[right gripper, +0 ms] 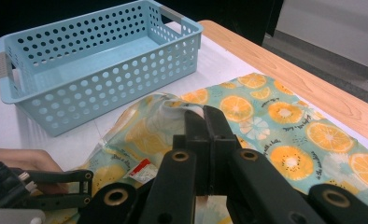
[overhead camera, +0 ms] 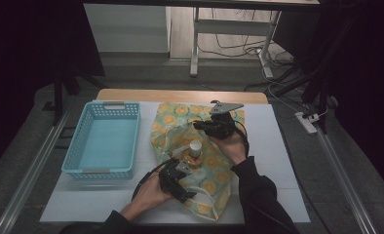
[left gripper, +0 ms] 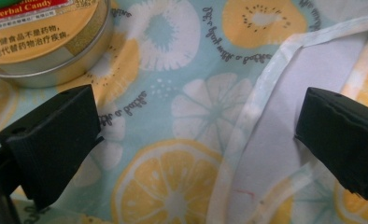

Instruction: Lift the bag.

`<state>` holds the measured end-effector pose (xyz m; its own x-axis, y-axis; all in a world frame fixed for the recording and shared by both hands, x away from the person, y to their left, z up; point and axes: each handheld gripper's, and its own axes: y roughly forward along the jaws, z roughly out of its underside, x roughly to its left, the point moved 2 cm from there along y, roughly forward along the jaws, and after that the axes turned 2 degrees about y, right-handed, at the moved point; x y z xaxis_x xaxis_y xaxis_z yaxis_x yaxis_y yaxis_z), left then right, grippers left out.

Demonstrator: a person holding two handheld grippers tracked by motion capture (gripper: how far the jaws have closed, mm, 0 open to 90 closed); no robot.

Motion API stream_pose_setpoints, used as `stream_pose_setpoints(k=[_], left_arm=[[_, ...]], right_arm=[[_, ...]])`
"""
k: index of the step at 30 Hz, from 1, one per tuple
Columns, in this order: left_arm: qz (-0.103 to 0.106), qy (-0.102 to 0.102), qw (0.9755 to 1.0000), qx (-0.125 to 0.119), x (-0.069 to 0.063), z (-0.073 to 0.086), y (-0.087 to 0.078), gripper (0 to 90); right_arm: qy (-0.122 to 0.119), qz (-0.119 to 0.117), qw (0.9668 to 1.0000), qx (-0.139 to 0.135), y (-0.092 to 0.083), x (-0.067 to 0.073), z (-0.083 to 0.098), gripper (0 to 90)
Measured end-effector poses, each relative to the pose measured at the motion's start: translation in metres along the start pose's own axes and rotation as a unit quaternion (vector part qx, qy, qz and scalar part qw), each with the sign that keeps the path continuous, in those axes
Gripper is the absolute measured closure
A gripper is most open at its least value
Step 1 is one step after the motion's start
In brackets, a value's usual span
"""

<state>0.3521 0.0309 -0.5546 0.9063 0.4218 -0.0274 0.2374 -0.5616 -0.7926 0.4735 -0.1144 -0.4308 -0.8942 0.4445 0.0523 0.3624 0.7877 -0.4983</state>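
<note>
A cloth (overhead camera: 214, 165) printed with orange and lemon slices lies spread on the white mat. My right gripper (overhead camera: 198, 125) is shut on a raised fold of the cloth (right gripper: 266, 126) near its far left edge, and the jaws of this gripper (right gripper: 203, 112) are pressed together on it. My left gripper (overhead camera: 182, 168) hovers low over the near part of the cloth (left gripper: 187, 107), jaws wide open. Nothing is gripped by the left gripper (left gripper: 198, 116); a pale hem runs between its jaws. A round gold candy tin (left gripper: 42, 42) sits on the cloth just beyond them, a small white-capped item (overhead camera: 195, 145) next to it.
A light blue perforated basket (overhead camera: 73, 158) with nothing in it stands on the left of the mat; its wall (right gripper: 102, 93) is near the cloth's edge. The wooden table edge (overhead camera: 180, 95) runs along the far side. Bare mat (overhead camera: 273, 146) lies to the right.
</note>
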Motion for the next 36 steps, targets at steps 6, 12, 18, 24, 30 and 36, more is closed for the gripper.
stream_pose_setpoints(k=[6,12,18,24,30,36], left_arm=[[0.002,0.009,0.9999,0.004,0.001,-0.001,-0.003,6.7],[0.005,0.008,1.0000,-0.002,0.006,-0.001,-0.010,35.0],[0.004,-0.004,1.0000,-0.005,0.011,-0.002,-0.011,61.7],[0.021,-0.031,0.9993,-0.008,0.014,-0.004,-0.010,86.4],[0.013,-0.047,0.9988,0.000,0.011,-0.006,-0.010,89.9],[0.011,-0.058,0.9982,-0.003,0.011,-0.009,-0.013,90.0]], right_arm=[[0.001,0.000,1.0000,-0.002,-0.001,-0.001,0.000,90.0],[0.002,0.001,1.0000,-0.002,-0.001,-0.002,0.000,90.0],[0.001,0.000,1.0000,-0.001,0.000,-0.001,0.000,90.0],[0.000,0.000,1.0000,0.001,0.000,-0.001,0.000,90.0],[0.000,0.000,1.0000,0.003,0.001,-0.002,0.001,90.0],[0.003,0.001,1.0000,0.008,0.000,-0.003,0.001,90.0]])
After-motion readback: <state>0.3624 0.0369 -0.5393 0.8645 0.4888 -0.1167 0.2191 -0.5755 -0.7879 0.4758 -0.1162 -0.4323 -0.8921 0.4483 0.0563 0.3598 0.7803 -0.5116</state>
